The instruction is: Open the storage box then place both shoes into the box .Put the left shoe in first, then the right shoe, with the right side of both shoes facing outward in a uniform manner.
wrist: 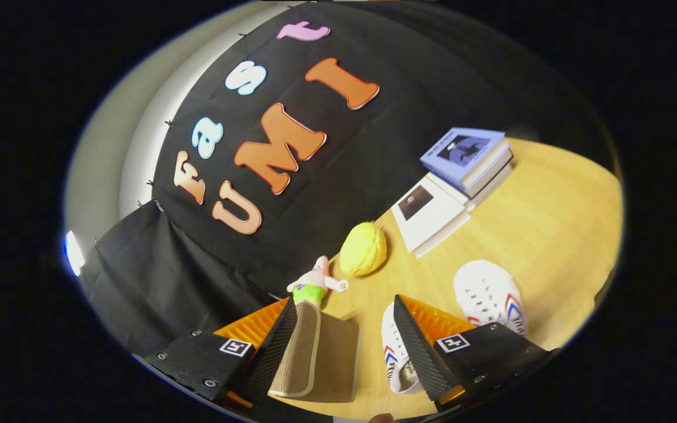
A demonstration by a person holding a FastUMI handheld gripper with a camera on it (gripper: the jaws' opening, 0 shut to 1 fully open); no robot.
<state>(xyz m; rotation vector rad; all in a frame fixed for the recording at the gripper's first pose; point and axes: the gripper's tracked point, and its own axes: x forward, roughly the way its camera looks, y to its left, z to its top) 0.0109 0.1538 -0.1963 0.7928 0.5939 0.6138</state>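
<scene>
My gripper (344,299) is open, its fingers wide apart above the wooden table (550,223). The tan fabric storage box (335,358) lies between the fingers. Its pale-trimmed lid flap (298,352) stands on edge against the inner face of the left finger (277,352). One white shoe (396,352) with red and blue stripes lies just inside the right finger (421,352) and is partly hidden by it. The other white shoe (488,294) lies beyond that finger, further out on the table.
A small pink and green plush toy (314,283) sits just ahead of the left fingertip. Beyond it is a yellow round plush (363,248). A stack of books (459,182) lies further back by the black cloth wall.
</scene>
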